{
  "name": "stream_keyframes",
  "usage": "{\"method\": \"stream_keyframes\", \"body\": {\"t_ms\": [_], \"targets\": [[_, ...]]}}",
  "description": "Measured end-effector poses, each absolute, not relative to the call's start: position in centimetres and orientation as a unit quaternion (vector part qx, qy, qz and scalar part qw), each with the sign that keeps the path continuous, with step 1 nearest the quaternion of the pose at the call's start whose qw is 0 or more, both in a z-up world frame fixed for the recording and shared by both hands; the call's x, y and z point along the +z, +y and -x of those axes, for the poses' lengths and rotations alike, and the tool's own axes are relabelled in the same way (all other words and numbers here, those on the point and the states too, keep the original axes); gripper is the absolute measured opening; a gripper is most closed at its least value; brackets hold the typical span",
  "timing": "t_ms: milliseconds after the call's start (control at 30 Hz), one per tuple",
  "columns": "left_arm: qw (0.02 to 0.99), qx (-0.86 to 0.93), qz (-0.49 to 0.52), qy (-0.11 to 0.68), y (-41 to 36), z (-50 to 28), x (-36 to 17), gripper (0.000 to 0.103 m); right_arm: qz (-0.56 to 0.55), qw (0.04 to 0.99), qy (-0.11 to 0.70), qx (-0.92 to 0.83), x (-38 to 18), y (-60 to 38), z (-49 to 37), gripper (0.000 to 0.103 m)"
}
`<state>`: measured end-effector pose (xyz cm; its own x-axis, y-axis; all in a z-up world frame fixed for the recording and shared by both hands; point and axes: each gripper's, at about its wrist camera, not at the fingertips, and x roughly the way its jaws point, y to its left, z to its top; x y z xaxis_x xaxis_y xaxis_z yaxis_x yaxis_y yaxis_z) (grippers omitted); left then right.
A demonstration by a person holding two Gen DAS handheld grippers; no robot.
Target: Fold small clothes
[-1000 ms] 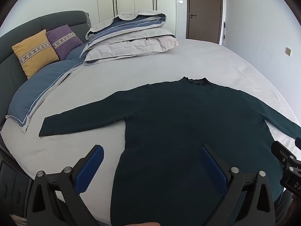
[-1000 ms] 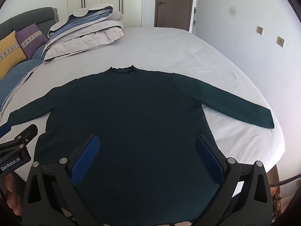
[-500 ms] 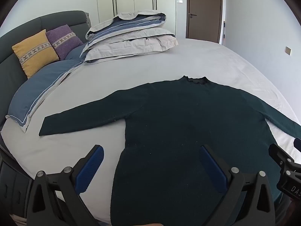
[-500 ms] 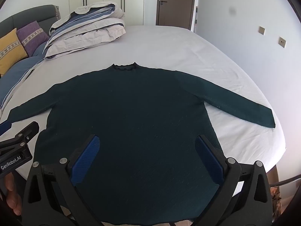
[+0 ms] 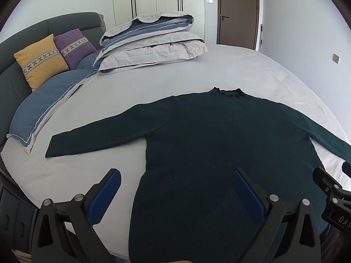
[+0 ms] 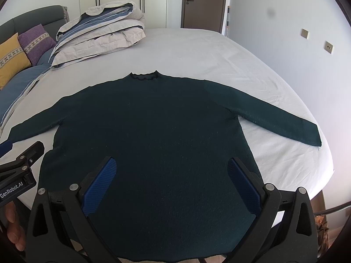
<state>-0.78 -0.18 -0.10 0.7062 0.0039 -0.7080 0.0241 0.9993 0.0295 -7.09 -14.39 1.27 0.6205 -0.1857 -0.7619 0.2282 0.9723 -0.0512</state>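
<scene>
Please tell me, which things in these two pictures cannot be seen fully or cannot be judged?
- Sweater bottom hem: in both wrist views it runs behind the open gripper fingers and the lower edge.
- Sweater's right cuff: left wrist view, cut off by the right edge.
- Sweater's left cuff: right wrist view, hidden by the left gripper.
- Right gripper: left wrist view, only partly in frame.
- Wall plates: too small to identify.

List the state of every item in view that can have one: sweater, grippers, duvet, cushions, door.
Sweater: spread flat on the bed, both sleeves out, unfolded.
Left gripper: open, above the hem, holding nothing.
Right gripper: open, above the sweater body, holding nothing.
Duvet: folded, stacked at the head of the bed.
Cushions: propped against the headboard.
Door: closed.
</scene>
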Motion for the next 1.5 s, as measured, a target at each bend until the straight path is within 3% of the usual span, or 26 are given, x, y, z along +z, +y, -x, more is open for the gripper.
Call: {"method": "stream_keyframes", "body": {"t_ms": [1500], "targets": [[0.922, -0.007, -0.019, 0.386, -0.4, 1.0, -0.7, 0.103, -0.026, 0.898, 0.423, -0.118, 0.3, -14.5, 7.4, 0.103]]}}
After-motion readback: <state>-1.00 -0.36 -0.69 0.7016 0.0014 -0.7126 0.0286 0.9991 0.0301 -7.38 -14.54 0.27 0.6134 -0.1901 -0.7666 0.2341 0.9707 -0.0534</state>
